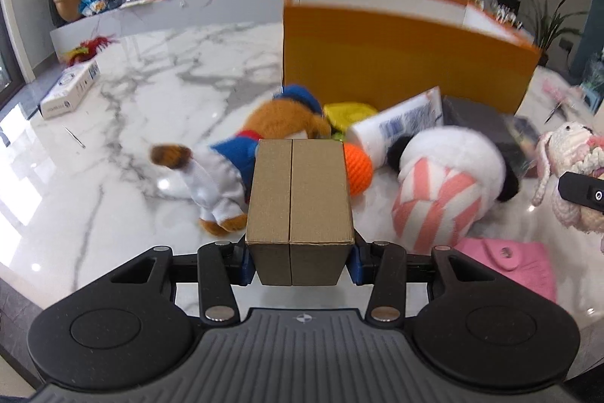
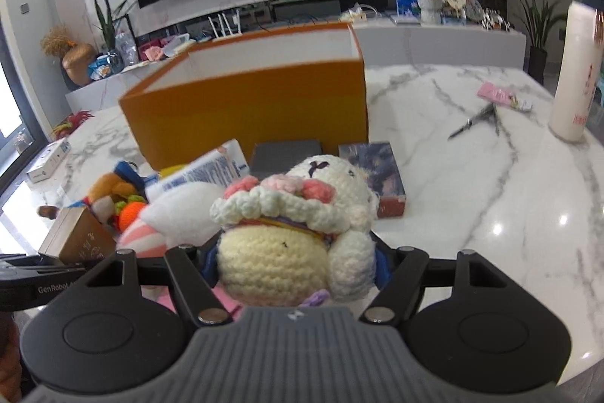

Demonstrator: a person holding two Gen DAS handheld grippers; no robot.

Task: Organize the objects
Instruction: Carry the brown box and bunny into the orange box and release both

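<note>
Left gripper (image 1: 300, 263): jaws clenched on a brown cardboard box (image 1: 300, 199), blue pads pressed to its two sides, box raised above the marble table (image 1: 158, 82). Right gripper (image 2: 296, 263): jaws closed around a cream crocheted doll (image 2: 287, 229), body squeezed between the pads, head with pink flowers foremost. Landmark: open orange bin (image 2: 249, 112), upright on the table, white inside, rim clear on the near side. Close against the bin's near wall: brown plush dog in blue and white (image 1: 241, 153), yellow-green item (image 1: 349, 114), white printed carton (image 1: 400, 123) leaning tilted, orange knitted ball (image 1: 358, 167), white plush in pink-striped cloth (image 1: 445, 184), dark grey box (image 2: 285, 155), dark picture box (image 2: 373, 172). Nearer than these, by the table edge: pink knitted pouch (image 1: 509, 267). Left of the bin, well apart: small white carton (image 1: 70, 89) and red feathered toy (image 1: 90, 48) near the table's far-left edge, thin metal tool (image 1: 75, 137) on bare marble between. Right of the bin: scissors (image 2: 477, 119), pink packet (image 2: 498, 95), tall white bottle (image 2: 575, 74) beside the right edge. Wide bare marble left of the bin and right of it.
</note>
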